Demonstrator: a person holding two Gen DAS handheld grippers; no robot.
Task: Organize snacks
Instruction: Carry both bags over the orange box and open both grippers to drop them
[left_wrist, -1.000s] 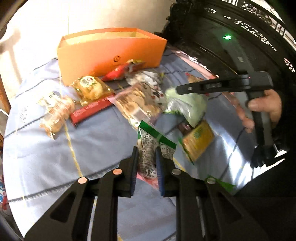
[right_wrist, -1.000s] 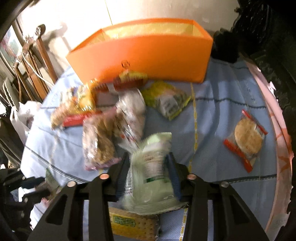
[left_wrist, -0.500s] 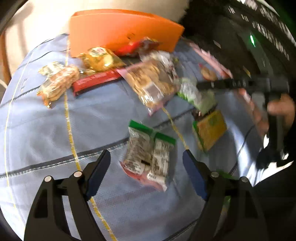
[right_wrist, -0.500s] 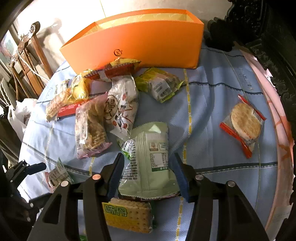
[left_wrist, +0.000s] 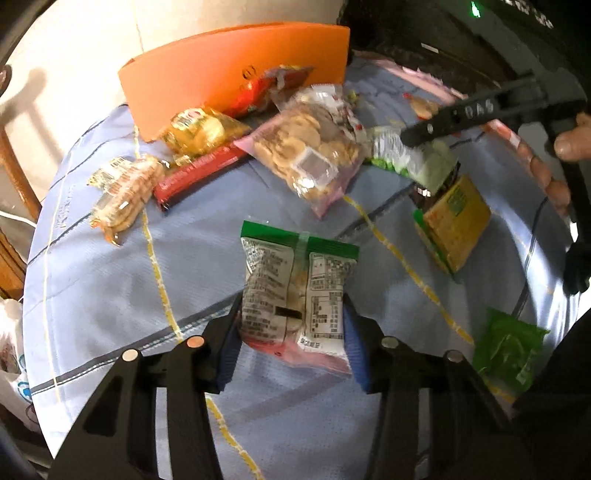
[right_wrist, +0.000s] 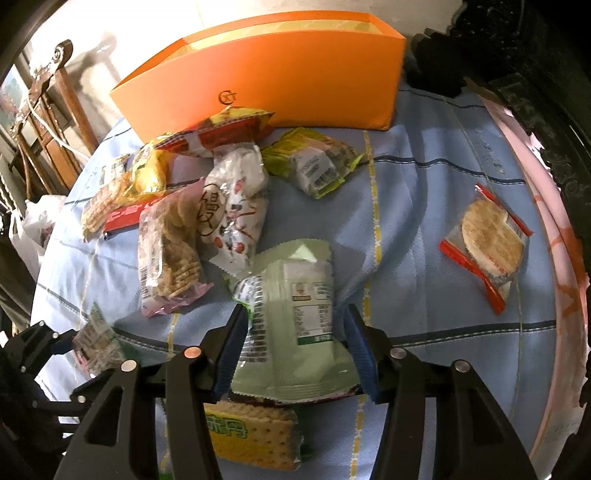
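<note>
as jaws close, green-topped packet (left_wrist: 295, 288) lies between left hand-held gripper (left_wrist: 291, 347).

Both cams sit right behind their own claw, looking steeply down and close over the counter (left_wrist: 110, 295). Left view faces the orange box (left_wrist: 236, 62) from the left side, right view more head-on. They share the box and the cracker bag (right_wrist: 168, 251).

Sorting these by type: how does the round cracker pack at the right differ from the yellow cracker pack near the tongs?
The round cracker pack holds one round disc in clear wrap with red edges; the yellow cracker pack shows a rectangular, dimpled biscuit with green lettering. The round one lies alone on the tablecloth; the yellow one sits partly under a pale green packet. Both lie flat.
</note>
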